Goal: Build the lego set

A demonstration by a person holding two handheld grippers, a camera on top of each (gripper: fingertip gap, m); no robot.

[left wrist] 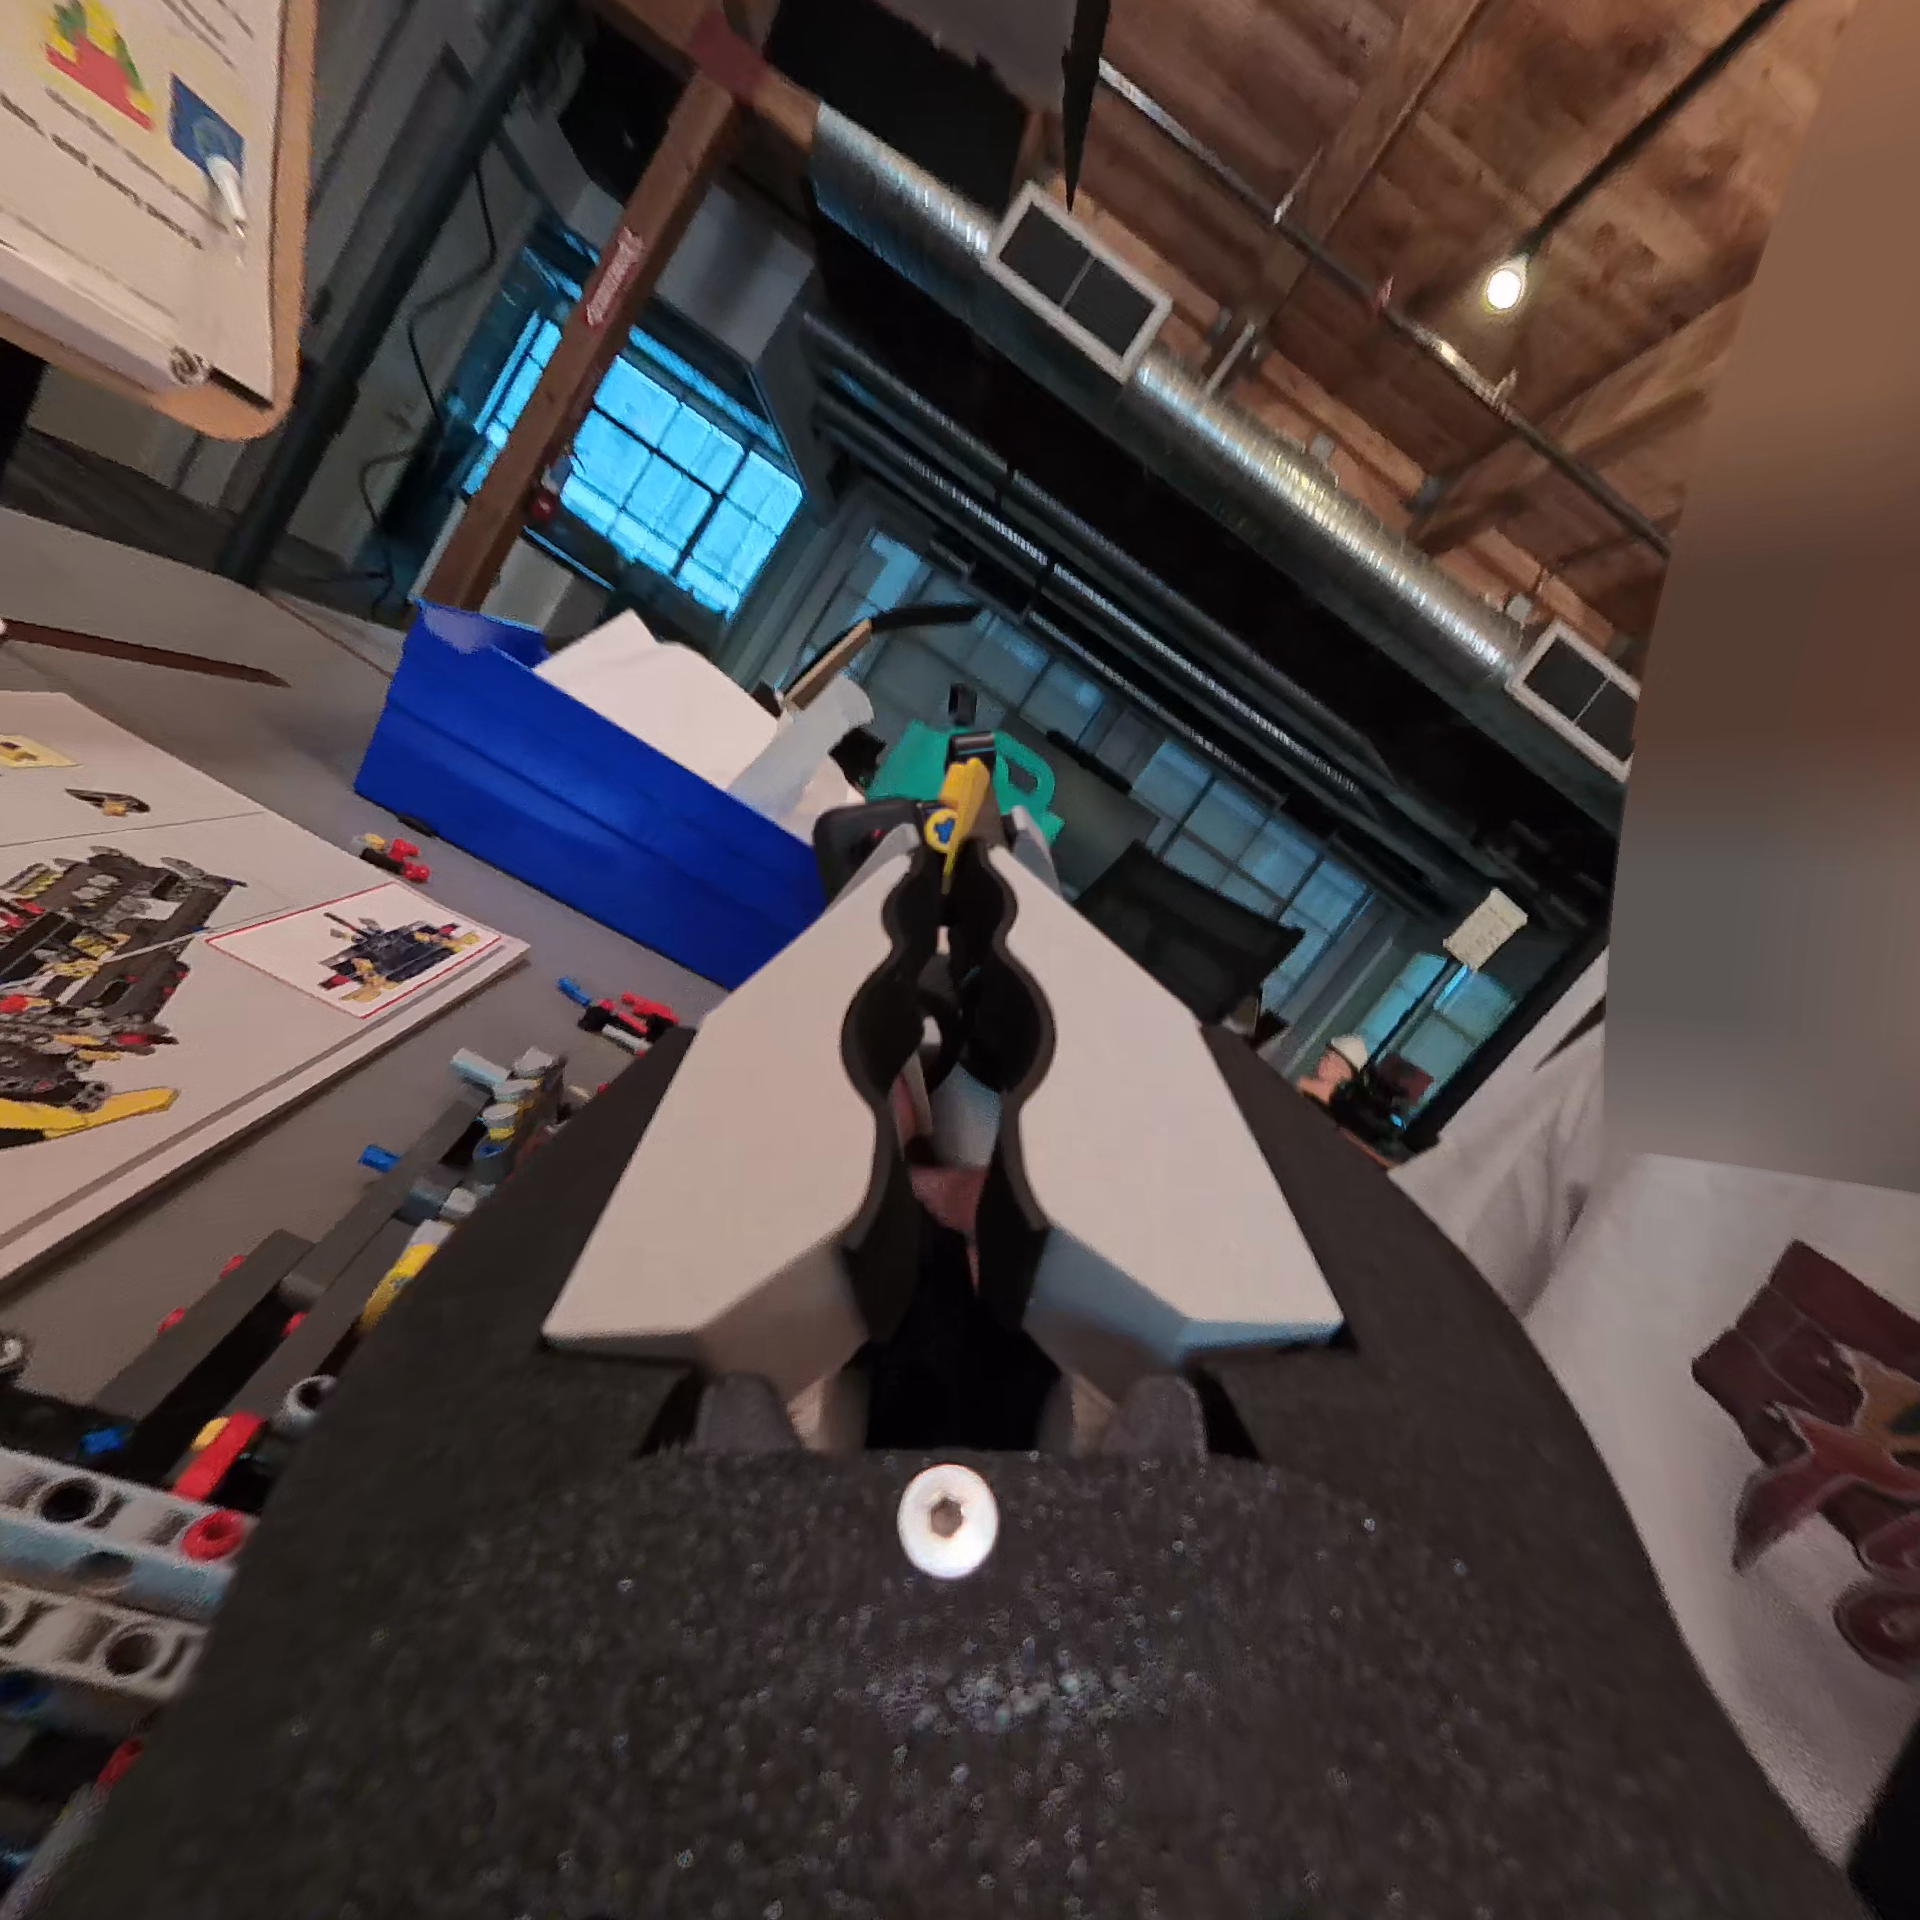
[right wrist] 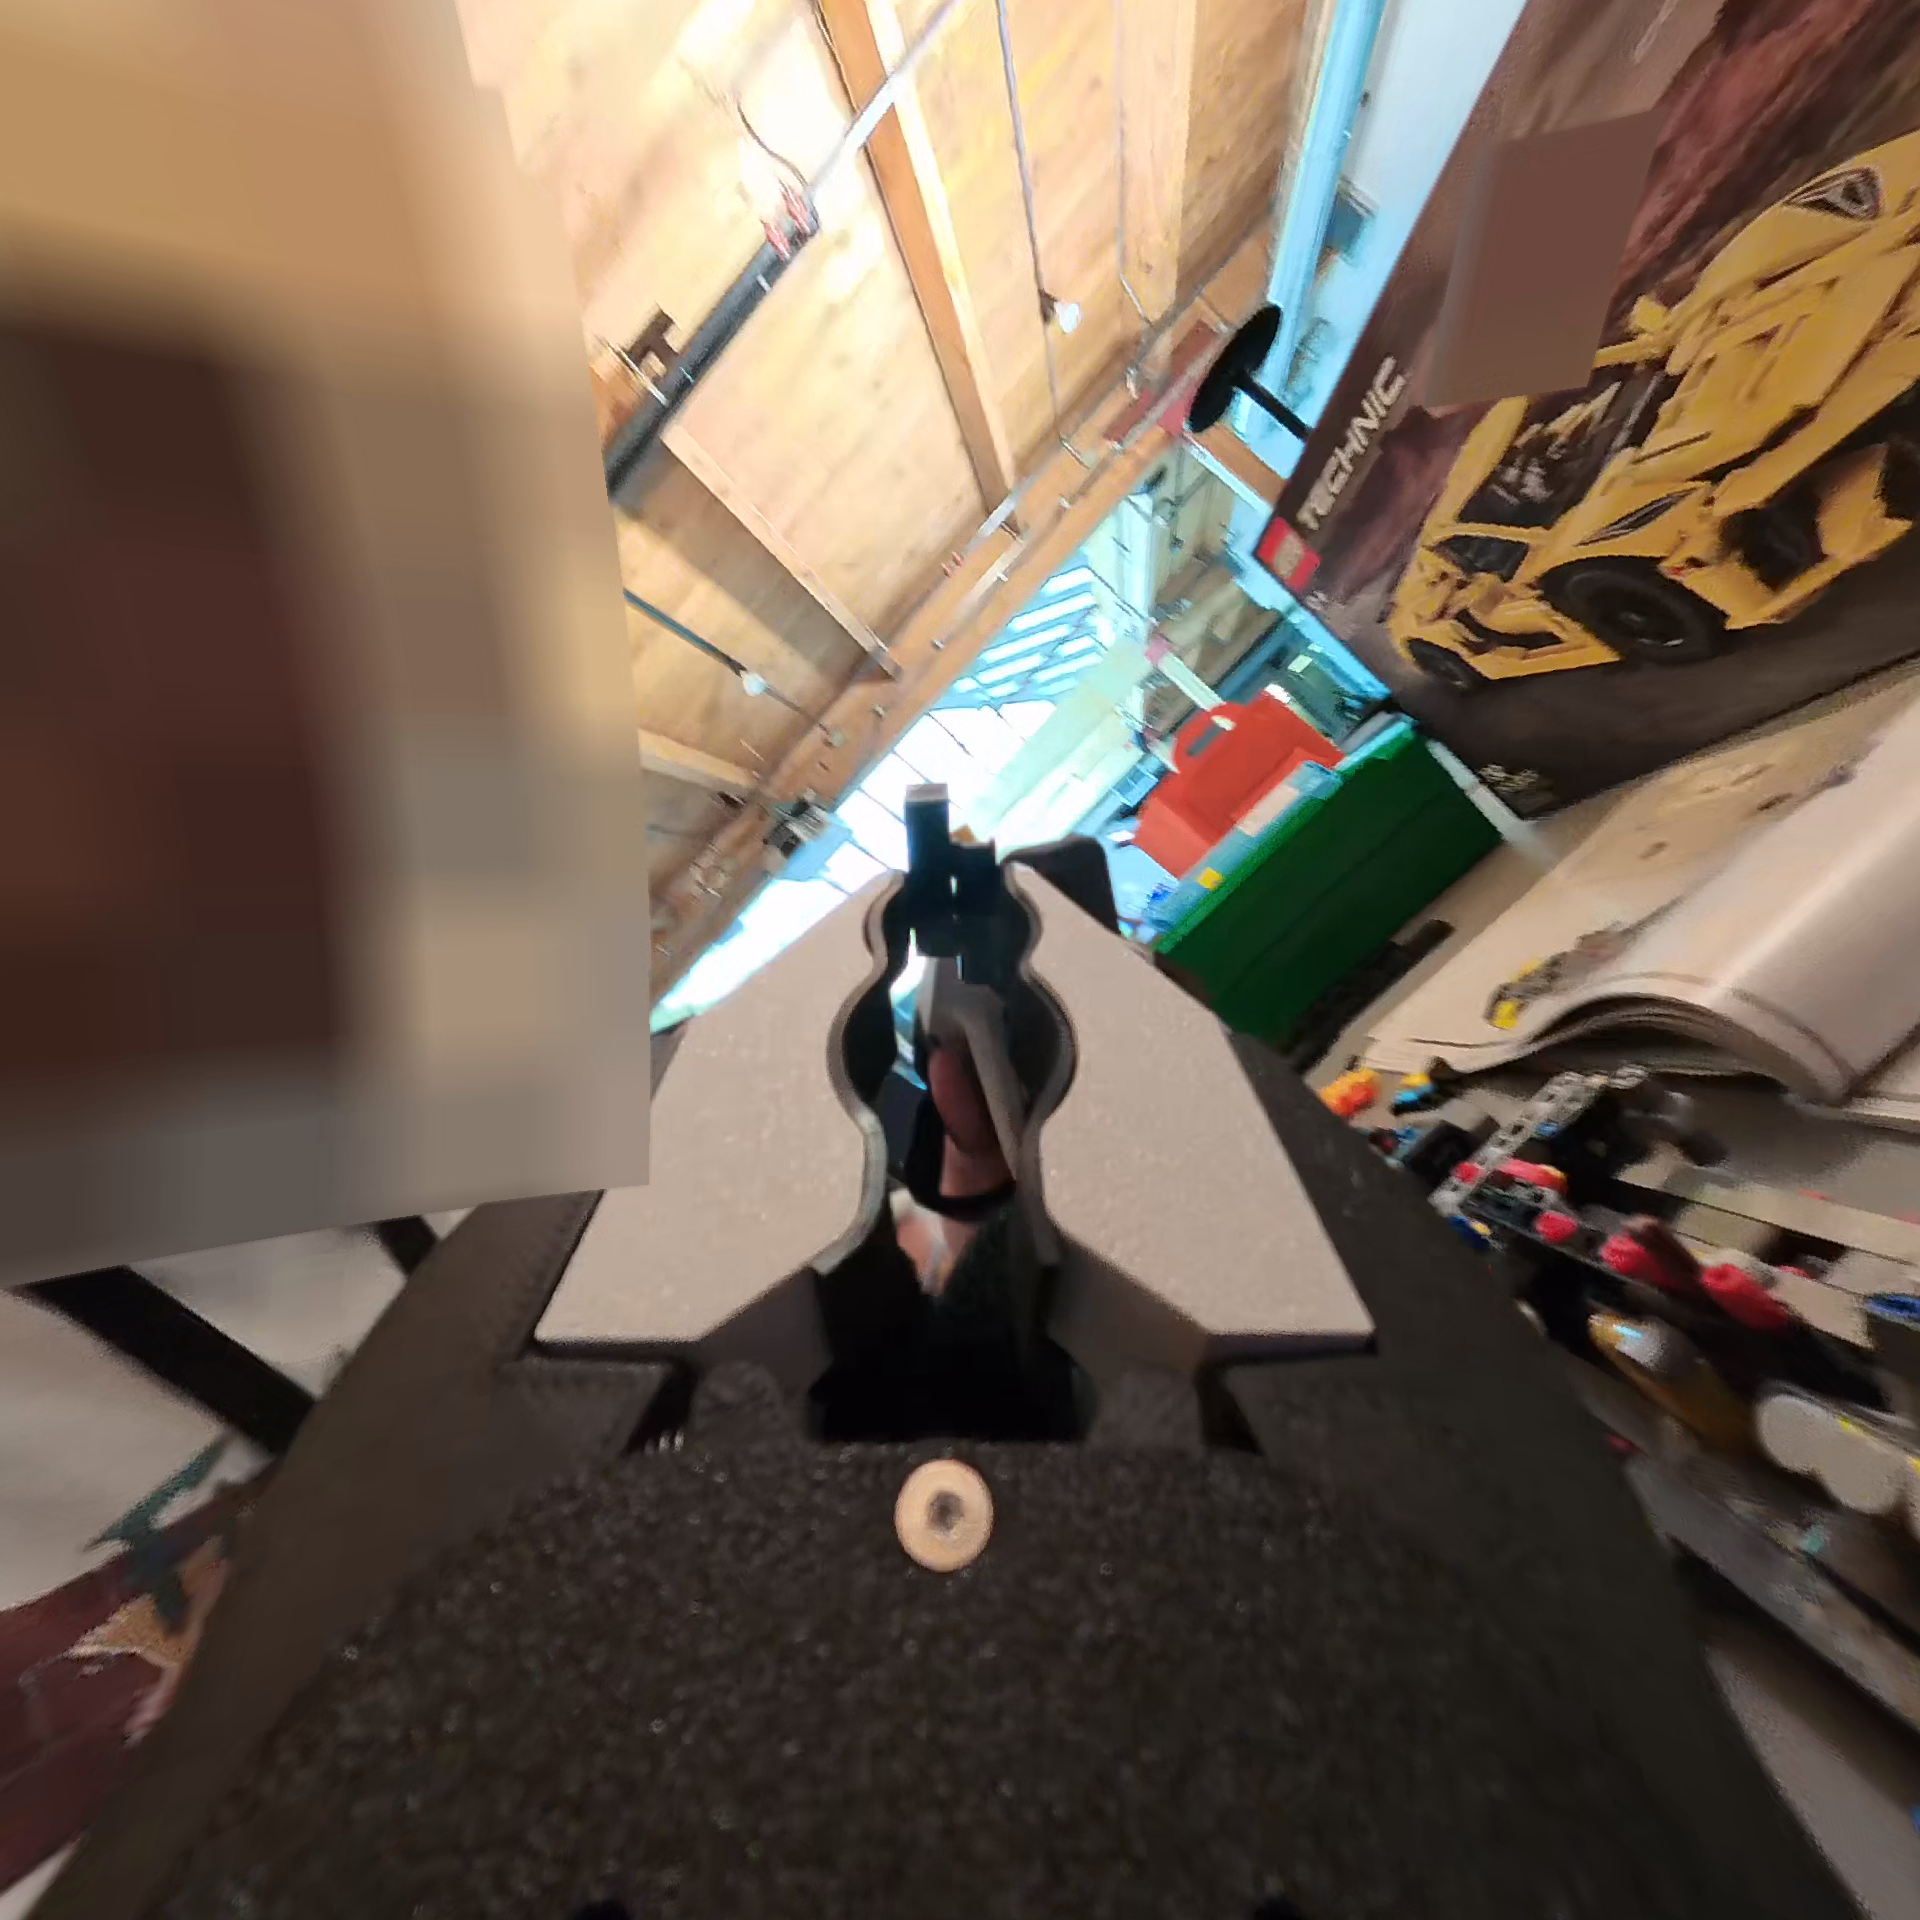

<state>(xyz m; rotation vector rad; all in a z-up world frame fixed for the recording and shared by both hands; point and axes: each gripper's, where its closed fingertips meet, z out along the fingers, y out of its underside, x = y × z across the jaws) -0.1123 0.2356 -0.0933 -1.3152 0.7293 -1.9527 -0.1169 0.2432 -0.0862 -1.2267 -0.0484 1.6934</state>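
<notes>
Both tools are raised off the table, tilted up toward the ceiling. We judge this is for mating two small parts in mid-air, clear of the clutter.

Left hand-held gripper (left wrist: 951, 868): jaws closed on one small yellow plastic lego piece (left wrist: 961, 798) with a black bit at its tip, pinched at the very fingertips so most of it sticks out free.

Right hand-held gripper (right wrist: 951, 883): jaws closed on one small dark, near-black lego piece (right wrist: 928, 831), also held at the tips and projecting forward. Its exact shape is too dark to tell.

On the grey table (left wrist: 260, 727) we count:
- one open printed instruction booklet (left wrist: 208, 966), laid flat for reference
- one blue plastic bin (left wrist: 582, 790)
- one green plastic bin (right wrist: 1340, 883)
- one cardboard set box showing a yellow car (right wrist: 1621, 416), stood upright at the back
- loose red, blue and grey lego pieces (left wrist: 623, 1013), too scattered to count

The partly built grey beam assembly with red pins (left wrist: 114, 1548) lies at the near table edge, well apart from both held parts.
</notes>
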